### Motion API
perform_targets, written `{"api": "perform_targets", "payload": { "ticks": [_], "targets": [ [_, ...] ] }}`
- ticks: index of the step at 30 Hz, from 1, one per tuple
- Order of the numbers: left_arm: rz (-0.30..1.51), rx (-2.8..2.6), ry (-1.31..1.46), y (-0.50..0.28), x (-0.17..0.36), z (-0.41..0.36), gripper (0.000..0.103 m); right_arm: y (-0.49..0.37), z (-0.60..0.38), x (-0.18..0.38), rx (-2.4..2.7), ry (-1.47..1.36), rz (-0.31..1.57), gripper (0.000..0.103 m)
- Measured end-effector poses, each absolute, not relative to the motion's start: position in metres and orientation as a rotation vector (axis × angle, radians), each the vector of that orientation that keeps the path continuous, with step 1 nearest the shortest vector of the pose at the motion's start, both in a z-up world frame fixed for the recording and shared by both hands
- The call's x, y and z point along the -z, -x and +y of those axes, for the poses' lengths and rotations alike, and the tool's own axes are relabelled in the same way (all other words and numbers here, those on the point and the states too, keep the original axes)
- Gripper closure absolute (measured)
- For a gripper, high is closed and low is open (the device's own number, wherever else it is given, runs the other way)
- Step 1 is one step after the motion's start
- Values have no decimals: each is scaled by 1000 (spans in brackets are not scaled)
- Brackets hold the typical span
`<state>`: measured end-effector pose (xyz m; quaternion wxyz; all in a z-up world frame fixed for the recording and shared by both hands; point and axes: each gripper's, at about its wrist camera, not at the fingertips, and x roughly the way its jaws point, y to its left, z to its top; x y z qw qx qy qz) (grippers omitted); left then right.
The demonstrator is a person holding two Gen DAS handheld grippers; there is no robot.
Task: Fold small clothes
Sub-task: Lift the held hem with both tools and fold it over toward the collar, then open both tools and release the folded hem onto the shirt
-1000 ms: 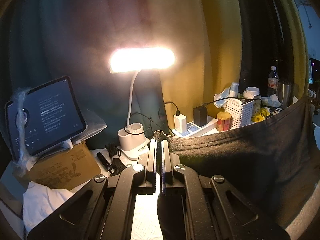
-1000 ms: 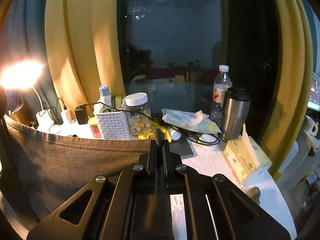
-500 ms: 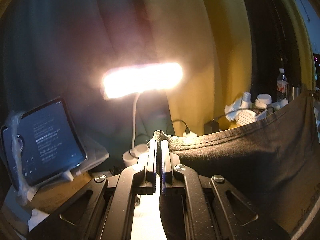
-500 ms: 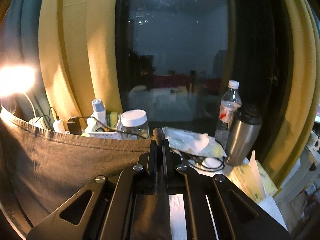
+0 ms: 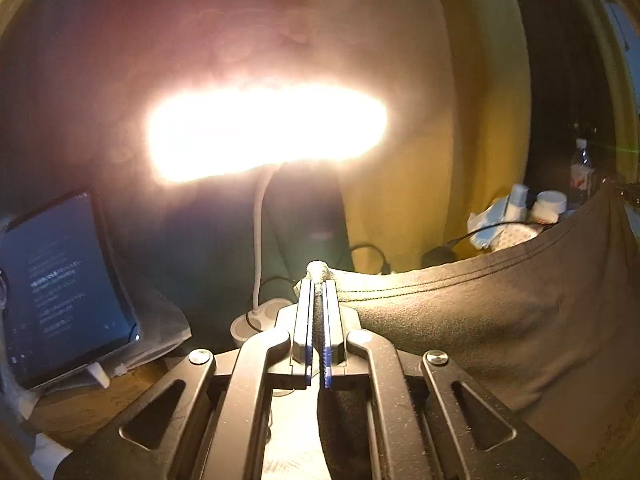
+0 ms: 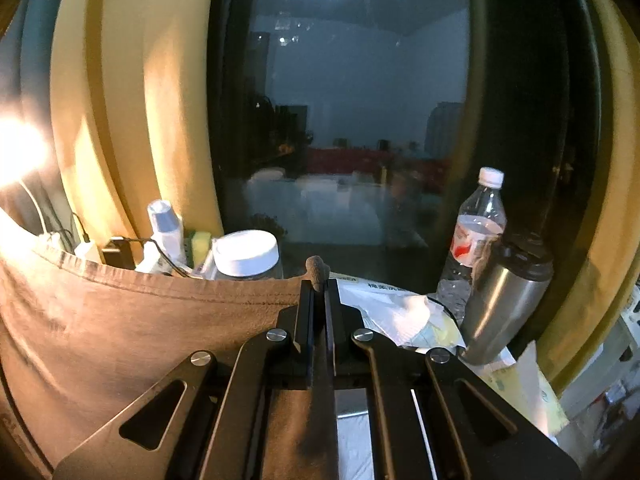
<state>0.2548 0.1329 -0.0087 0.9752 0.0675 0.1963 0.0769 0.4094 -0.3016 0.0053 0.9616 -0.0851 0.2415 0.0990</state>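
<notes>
A dark grey garment hangs stretched in the air between my two grippers, its stitched hem running along the top. My left gripper is shut on the hem's left corner, a nub of cloth poking out past the fingertips. In the right wrist view the same garment spreads to the left, lit warm by the lamp. My right gripper is shut on the hem's right corner, with a small tuft of cloth above the tips. The cloth's lower part is hidden below both views.
A glaring white desk lamp stands close ahead on the left. A tablet leans on a stand at the left. On the right side are a steel tumbler, a water bottle, a white-lidded jar, tissues and cables.
Both grippers have carried the stretched garment forward toward the back of the desk. The lamp, jar and bottle loom larger and closer, and the hem hides more of the clutter.
</notes>
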Motion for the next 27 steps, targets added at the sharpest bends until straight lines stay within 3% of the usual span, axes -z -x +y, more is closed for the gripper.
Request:
{"api": "perform_targets", "payload": {
  "ticks": [13, 27],
  "targets": [
    [564, -139, -110, -304, 76, 144, 101, -447, -294, 67, -133, 227, 600, 97],
    [714, -175, -92, -333, 116, 147, 97, -459, -293, 96, -105, 250, 667, 97]
  ]
}}
